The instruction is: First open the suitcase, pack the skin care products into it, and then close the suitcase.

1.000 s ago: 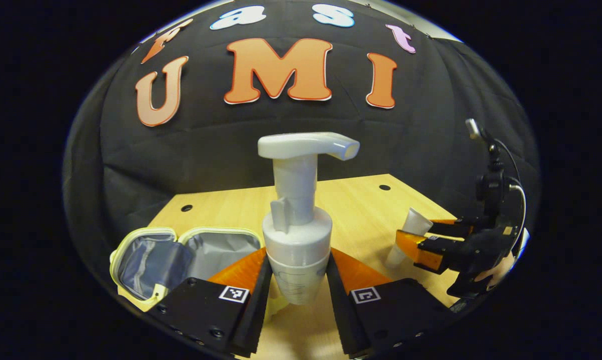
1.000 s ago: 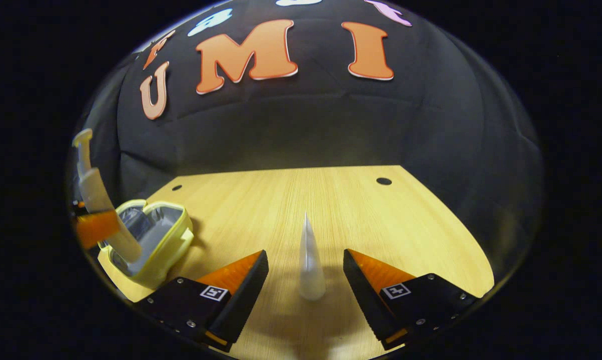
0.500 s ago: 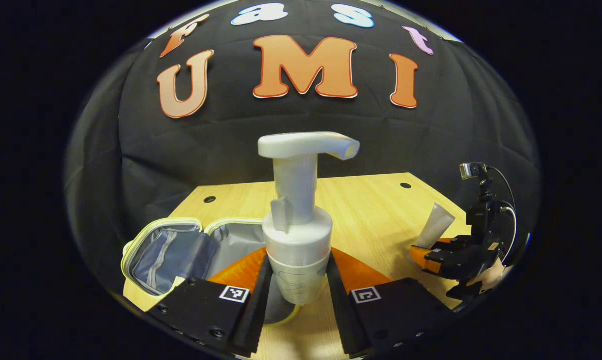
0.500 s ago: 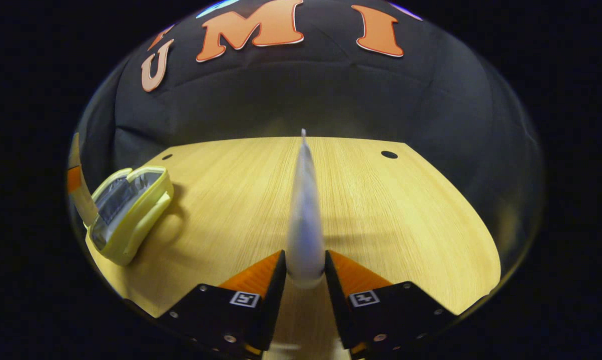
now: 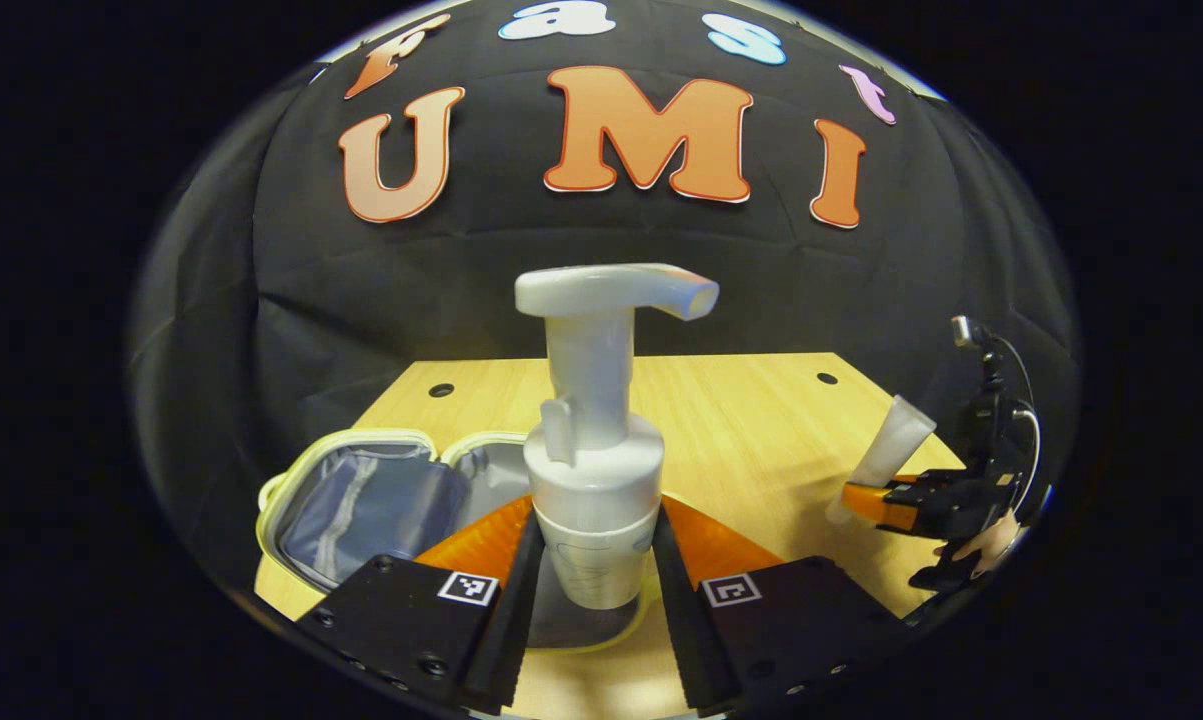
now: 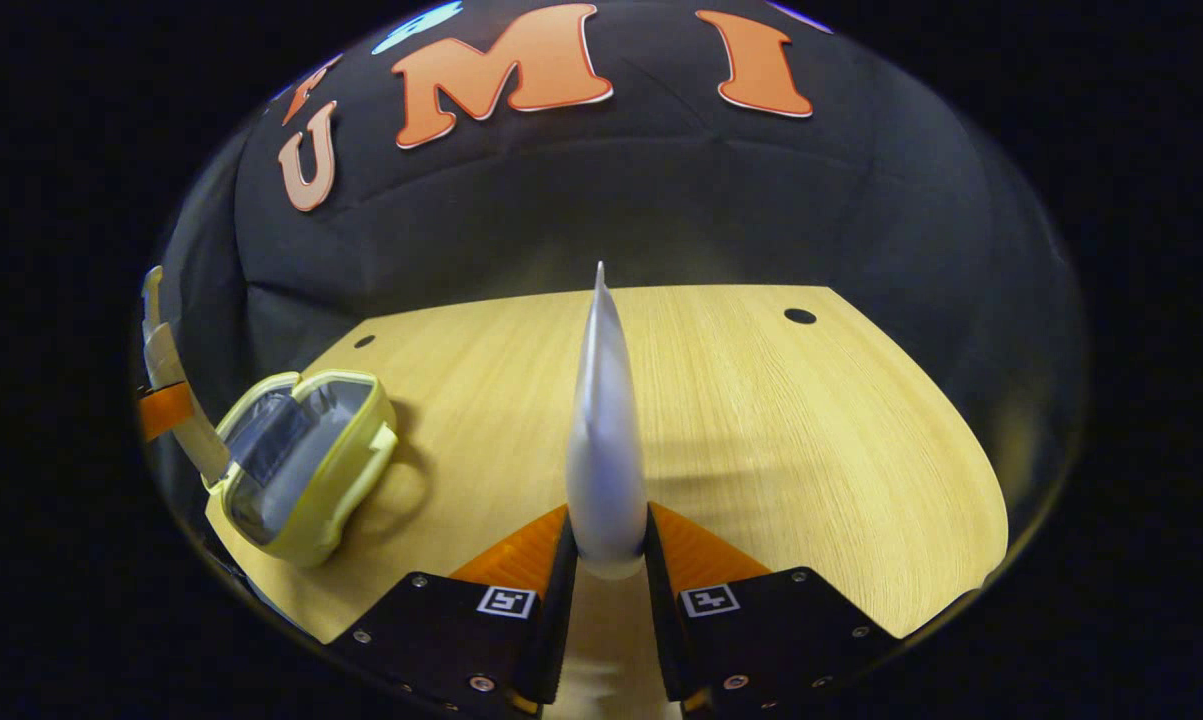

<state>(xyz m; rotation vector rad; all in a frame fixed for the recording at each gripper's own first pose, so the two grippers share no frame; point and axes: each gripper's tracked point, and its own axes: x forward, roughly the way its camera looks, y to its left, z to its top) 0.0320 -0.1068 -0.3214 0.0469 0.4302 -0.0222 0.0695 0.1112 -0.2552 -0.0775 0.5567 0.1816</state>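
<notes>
My left gripper [image 5: 593, 560] is shut on a white pump bottle [image 5: 594, 440], held upright just above the small yellow suitcase [image 5: 361, 495], which lies open with its grey lining showing. In the right gripper view, my right gripper [image 6: 606, 545] is shut on a white tube [image 6: 604, 420], lifted off the table with its crimped end pointing up and away. The same tube [image 5: 886, 450] shows at the far right of the left gripper view, tilted in the right gripper [image 5: 876, 500]. The open suitcase [image 6: 301, 465] sits far left in the right gripper view, with the pump bottle [image 6: 176, 390] over it.
A light wooden table [image 6: 761, 430] with cable holes near its back corners carries everything. The black cloth wall rises close behind it. A hand [image 5: 986, 540] holds the right gripper at the table's right edge.
The right gripper closed on the tube and raised it off the table. The left gripper carried the pump bottle toward and over the open suitcase.
</notes>
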